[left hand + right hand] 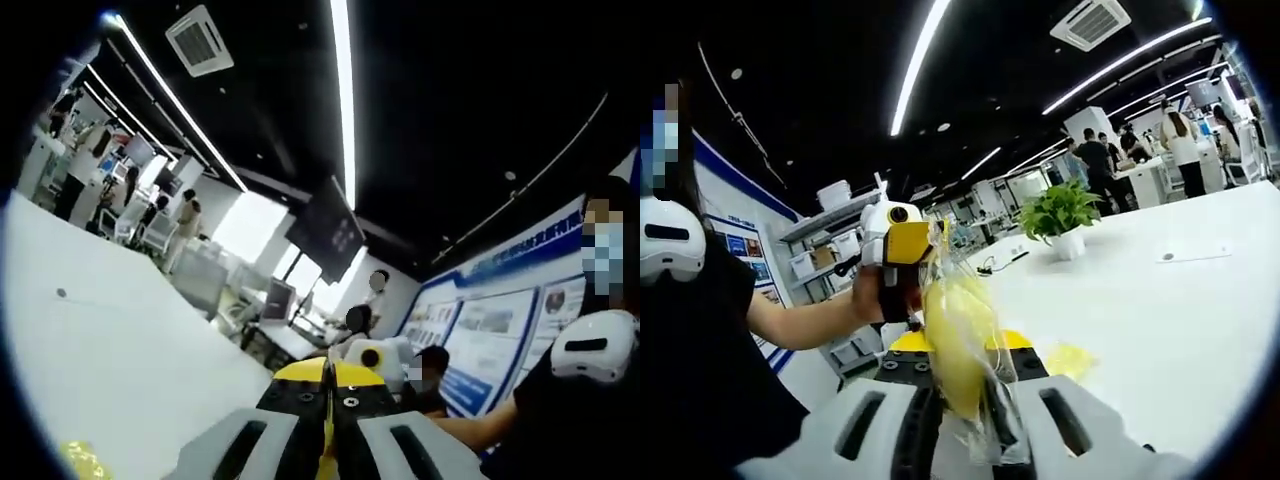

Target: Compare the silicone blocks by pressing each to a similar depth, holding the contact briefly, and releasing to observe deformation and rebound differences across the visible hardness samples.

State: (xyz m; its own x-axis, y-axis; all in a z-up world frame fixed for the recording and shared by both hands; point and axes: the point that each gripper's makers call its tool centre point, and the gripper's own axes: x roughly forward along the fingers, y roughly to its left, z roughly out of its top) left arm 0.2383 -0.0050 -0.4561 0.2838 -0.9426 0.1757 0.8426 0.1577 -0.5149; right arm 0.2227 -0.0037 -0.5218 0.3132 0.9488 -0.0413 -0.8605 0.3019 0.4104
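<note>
A yellow silicone block in a clear plastic bag (pixel 958 340) hangs upright over the white table (pixel 1160 320). My right gripper (pixel 960 365) is shut on the bag's lower part. The left gripper (pixel 902 250), held by a hand, meets the bag's top edge. In the left gripper view the left gripper (pixel 328 375) has its jaws together, with a thin yellow sliver between them, and the right gripper's white body (pixel 375 355) sits just beyond. A second yellow piece (pixel 1072 360) lies on the table, also seen as a yellow piece (pixel 85 460) low at the left.
A person in black (pixel 700 360) stands close at the table's edge. A potted plant (pixel 1060 215) and a flat label (pixel 1195 252) sit farther along the table. Desks and people stand in the background.
</note>
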